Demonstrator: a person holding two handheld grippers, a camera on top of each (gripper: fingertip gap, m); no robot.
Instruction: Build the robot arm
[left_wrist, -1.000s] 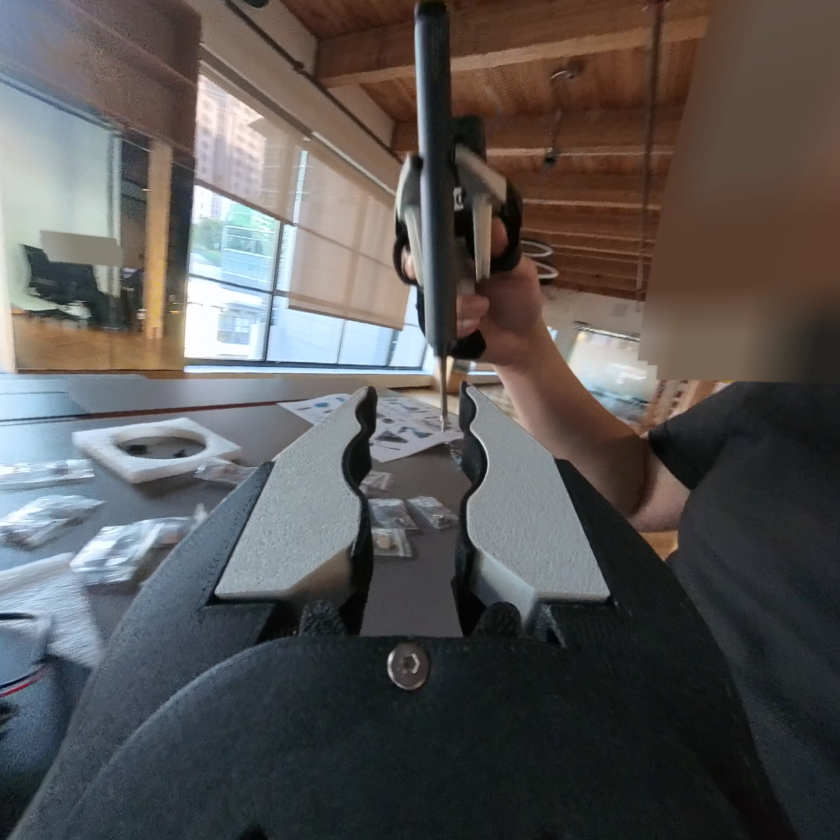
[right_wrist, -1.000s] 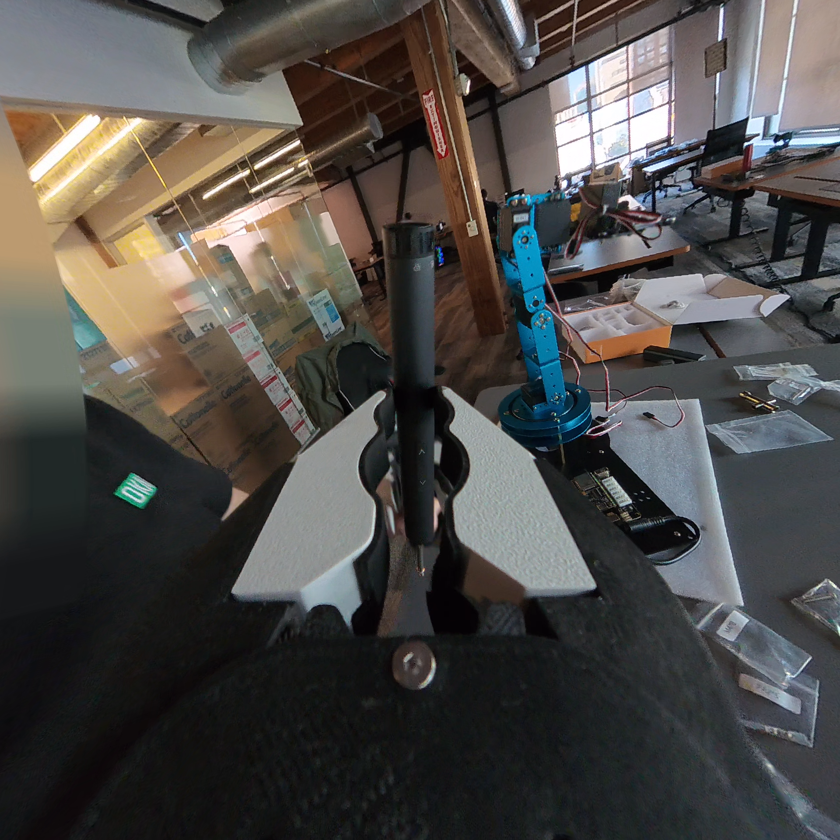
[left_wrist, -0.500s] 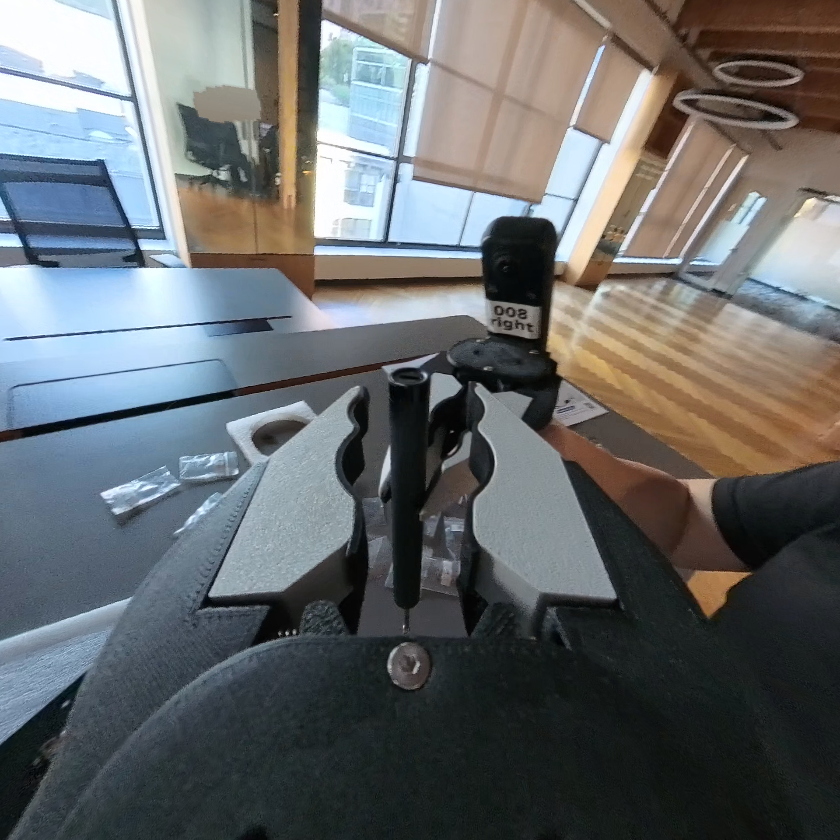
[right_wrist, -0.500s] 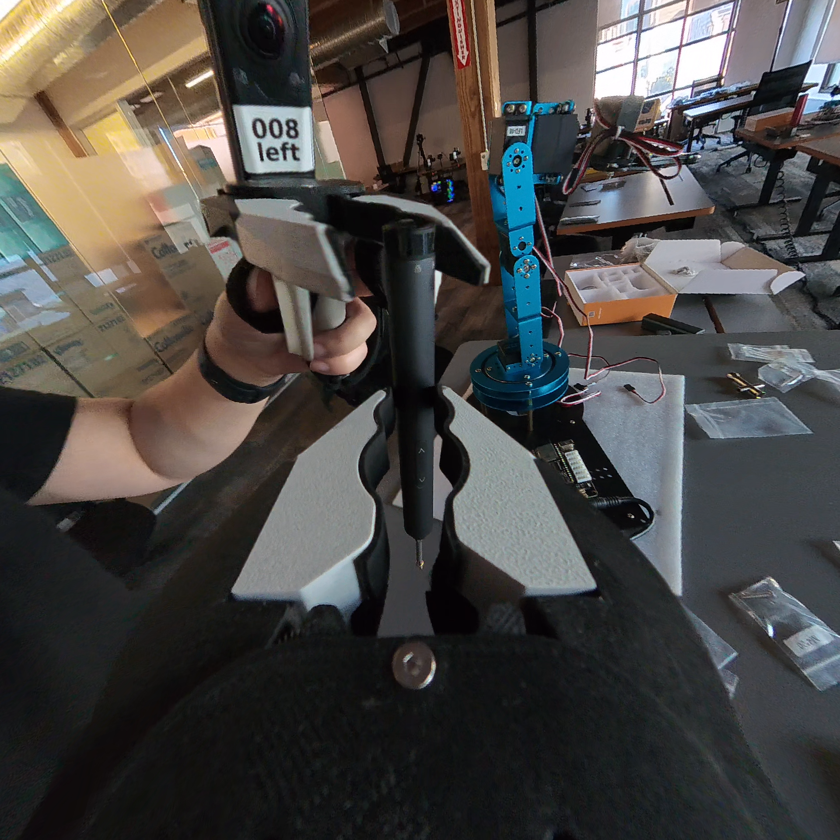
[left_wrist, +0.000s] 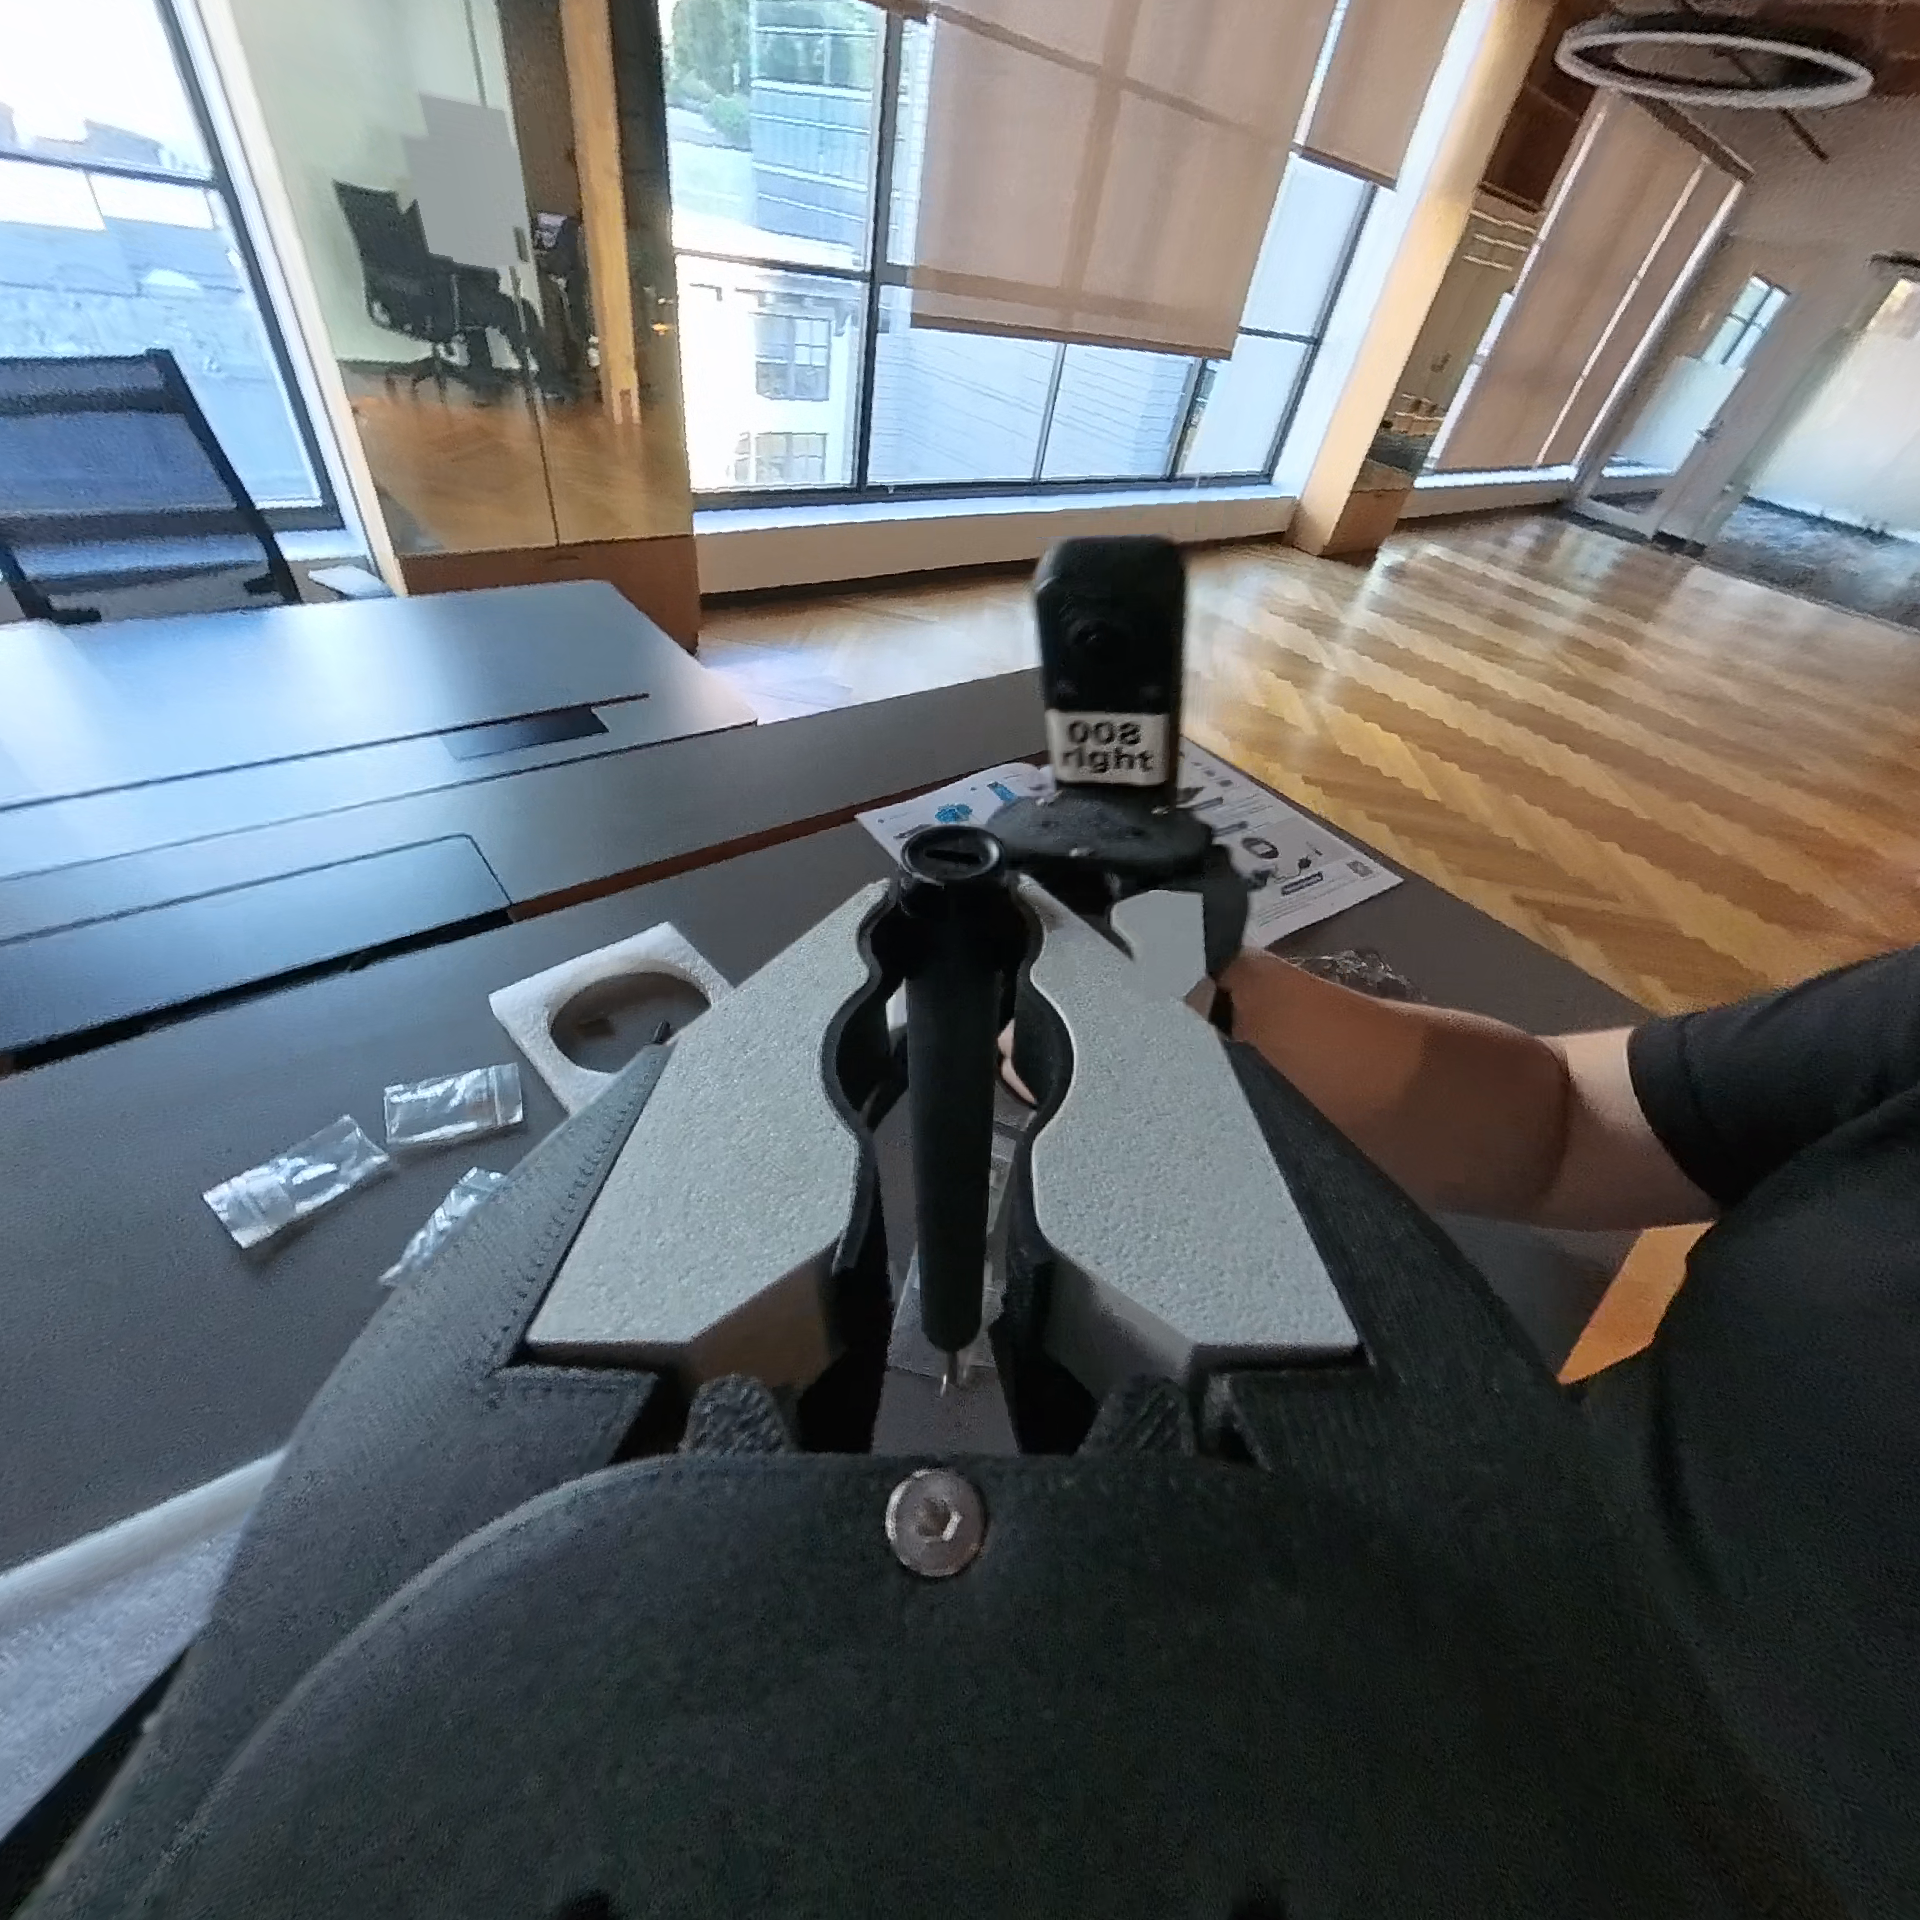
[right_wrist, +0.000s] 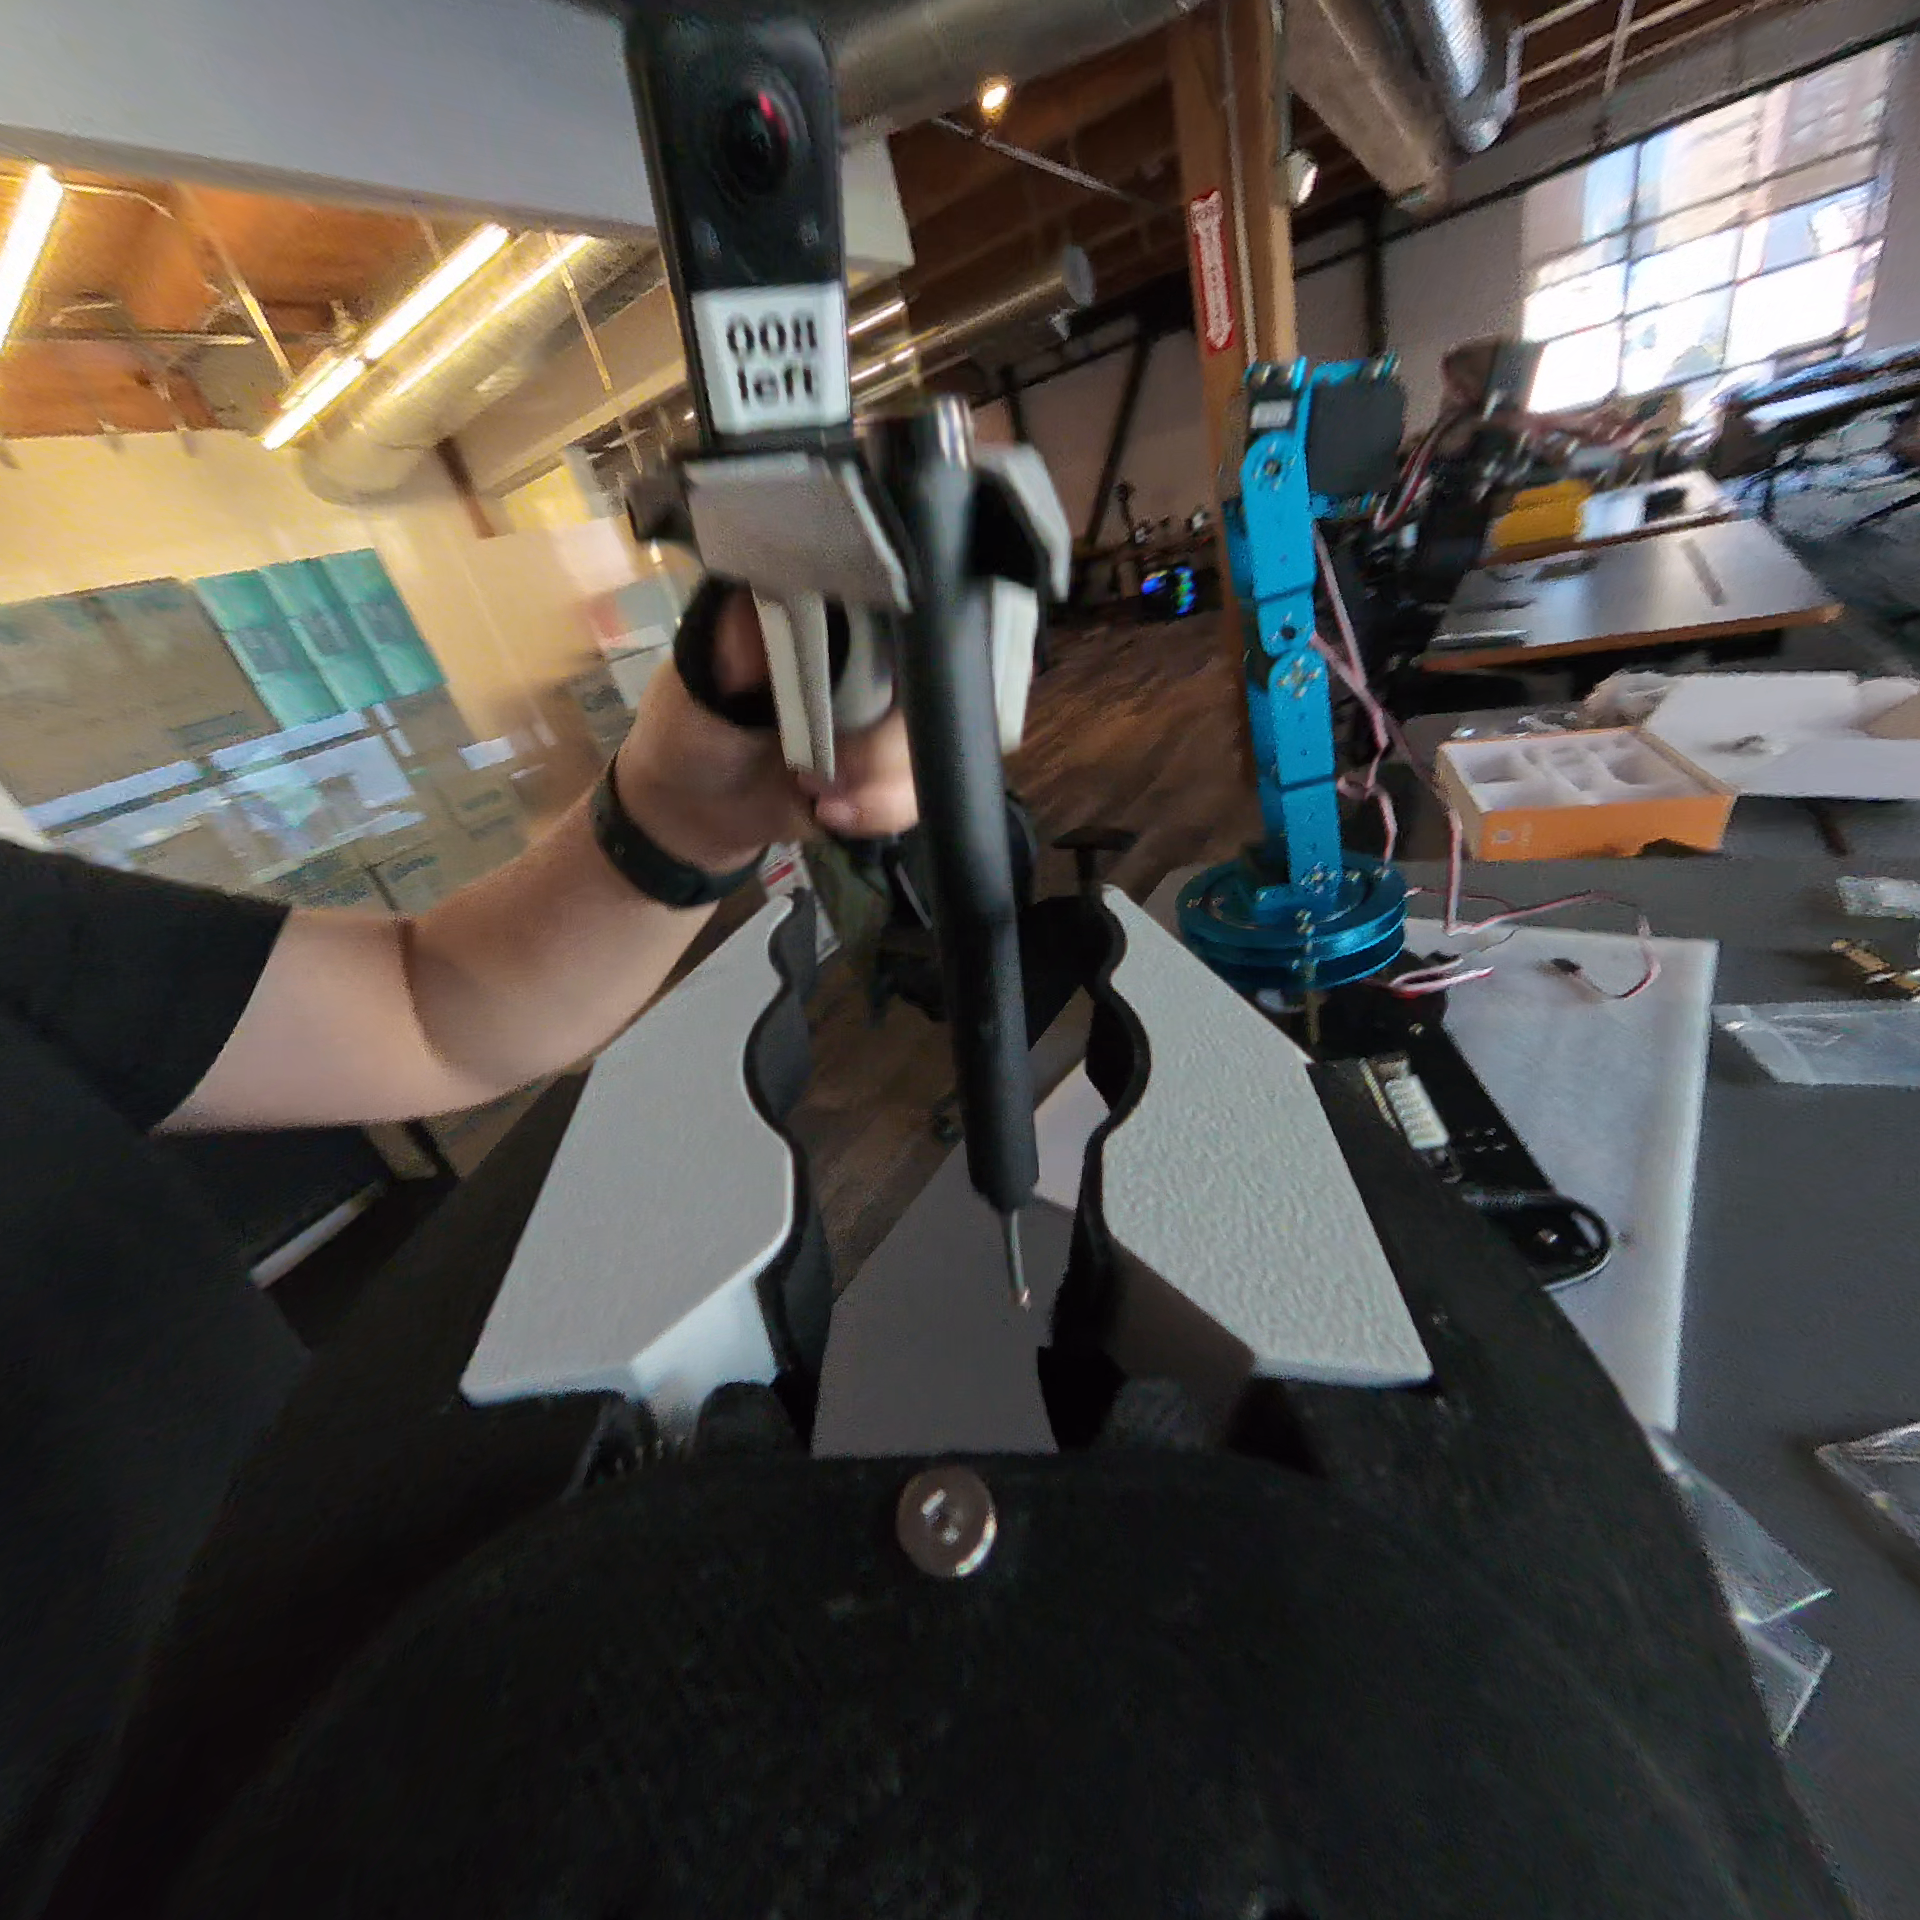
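Observation:
A black electric screwdriver (left_wrist: 945, 1143) stands upright with its bit pointing down. My left gripper (left_wrist: 954, 914) is shut on its upper end. In the right wrist view the left gripper (right_wrist: 935, 520) holds the screwdriver (right_wrist: 987, 987) from above. The lower part of the screwdriver hangs between the fingers of my right gripper (right_wrist: 951, 914). The right gripper is open and its fingers (right_wrist: 1226, 1174) stand clear of the tool on both sides. The right gripper's camera (left_wrist: 1107, 644) shows just behind the screwdriver in the left wrist view.
A blue robot arm (right_wrist: 1299, 727) stands on a white foam sheet (right_wrist: 1590, 1091) beside a black board (right_wrist: 1455, 1143). An orange box (right_wrist: 1579, 821) sits behind. On the dark table (left_wrist: 208, 1299) lie small plastic bags (left_wrist: 296, 1179), a foam block (left_wrist: 520, 1013) and a printed sheet (left_wrist: 1299, 862). About 6 centimeters separates my left fingertips from my right.
The right gripper, shut on the screwdriver before, has opened. The left gripper came to the tool and closed on its upper end.

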